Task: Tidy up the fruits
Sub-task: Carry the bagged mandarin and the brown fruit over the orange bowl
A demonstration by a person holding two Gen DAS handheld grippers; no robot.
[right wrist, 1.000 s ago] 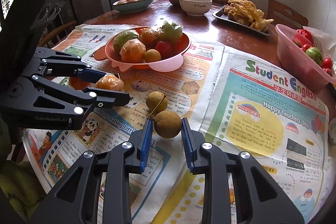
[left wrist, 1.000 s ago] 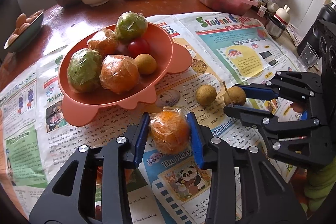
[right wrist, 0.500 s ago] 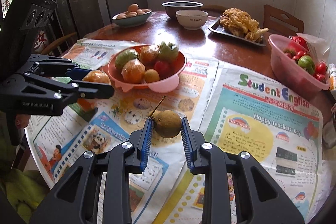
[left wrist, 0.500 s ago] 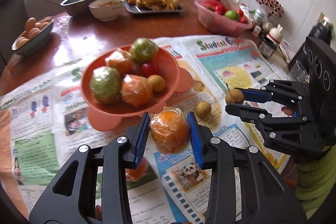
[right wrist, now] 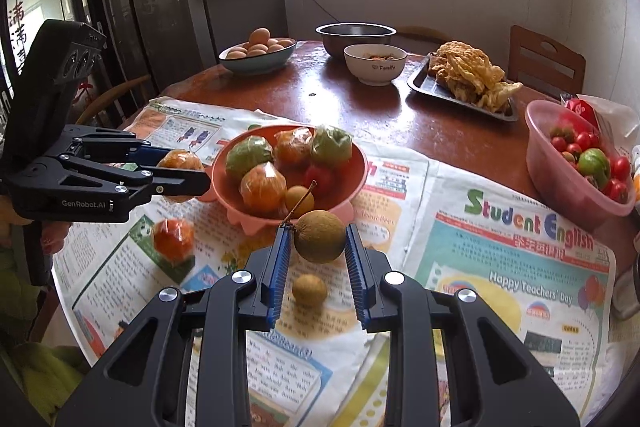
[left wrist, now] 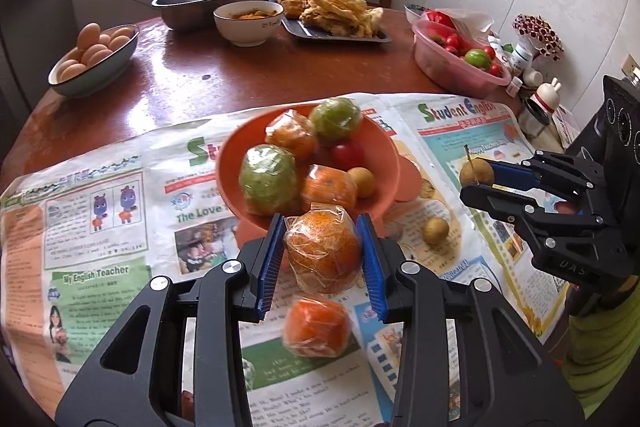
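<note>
My left gripper (left wrist: 323, 251) is shut on a plastic-wrapped orange (left wrist: 324, 253), held in the air just in front of the orange fruit bowl (left wrist: 230, 183). My right gripper (right wrist: 318, 241) is shut on a brown longan (right wrist: 320, 237) with a stem, also lifted above the newspaper near the bowl (right wrist: 360, 163). The bowl holds wrapped oranges, wrapped green fruits, a red tomato and a longan. Another wrapped orange (left wrist: 316, 325) and a loose longan (left wrist: 436, 230) lie on the newspaper below. The loose longan (right wrist: 309, 289) shows under the right gripper, the loose wrapped orange (right wrist: 174, 241) to the left.
Newspaper (right wrist: 520, 267) covers the near half of a round wooden table. Farther back stand a bowl of eggs (right wrist: 258, 55), a steel bowl (right wrist: 356, 35), a white bowl (right wrist: 376, 67), a tray of fried food (right wrist: 468, 79) and a pink tub of tomatoes (right wrist: 576, 163). Small bottles (left wrist: 536, 95) stand at the right edge.
Both grippers have risen off the newspaper with their fruit and moved toward the bowl. A second wrapped orange has come into sight beneath the left gripper.
</note>
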